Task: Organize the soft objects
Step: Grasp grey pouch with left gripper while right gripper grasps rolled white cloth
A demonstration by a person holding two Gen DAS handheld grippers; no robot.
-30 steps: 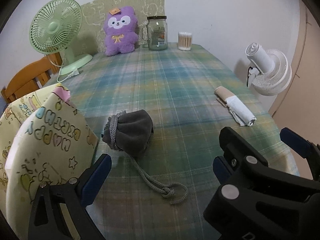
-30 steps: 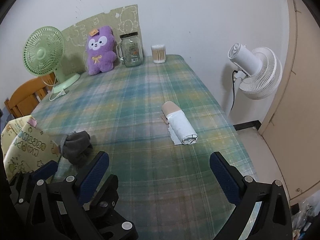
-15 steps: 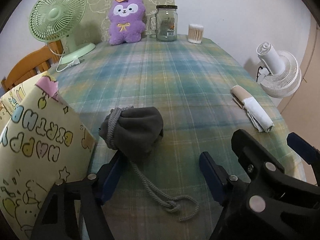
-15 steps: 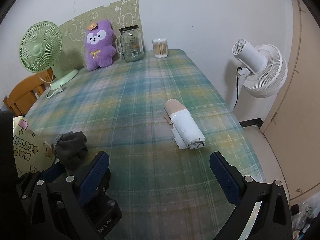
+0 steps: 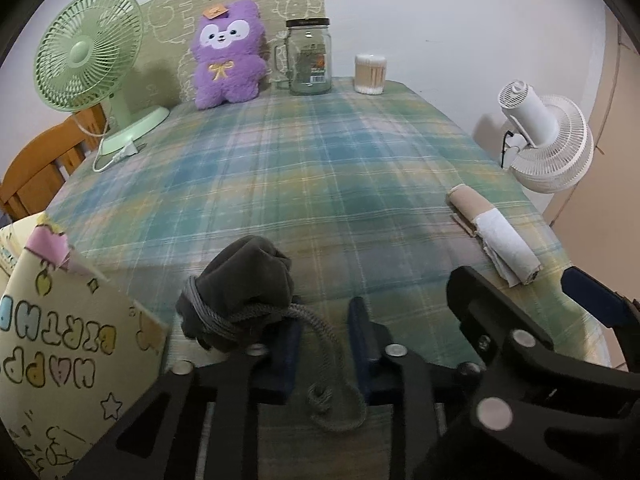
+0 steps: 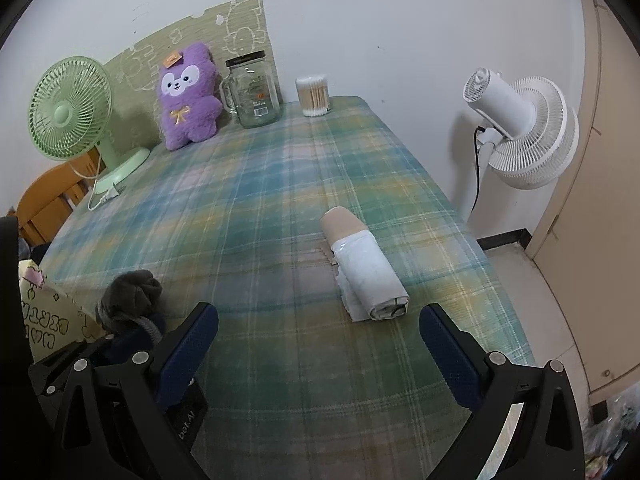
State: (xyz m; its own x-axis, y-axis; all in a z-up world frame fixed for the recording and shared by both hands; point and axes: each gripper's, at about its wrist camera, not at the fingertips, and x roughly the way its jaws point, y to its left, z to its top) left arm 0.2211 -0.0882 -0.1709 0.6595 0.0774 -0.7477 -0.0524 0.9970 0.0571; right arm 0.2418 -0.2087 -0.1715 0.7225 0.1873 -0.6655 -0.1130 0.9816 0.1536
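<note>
A grey drawstring pouch lies on the plaid tablecloth near the front left edge; it also shows in the right wrist view. My left gripper has its jaws narrowed around the pouch's cord, with a gap still between the pads. A rolled beige and white cloth lies to the right. My right gripper is open and empty just in front of the roll. A purple plush sits at the back.
A yellow "Happy Birthday" gift bag stands at the table's left front corner. A green desk fan, a glass jar and a cotton swab tub line the back. A white floor fan stands off the right edge.
My left gripper has moved forward to the pouch and its jaws have narrowed around the cord. The right gripper has edged closer to the roll and stayed open.
</note>
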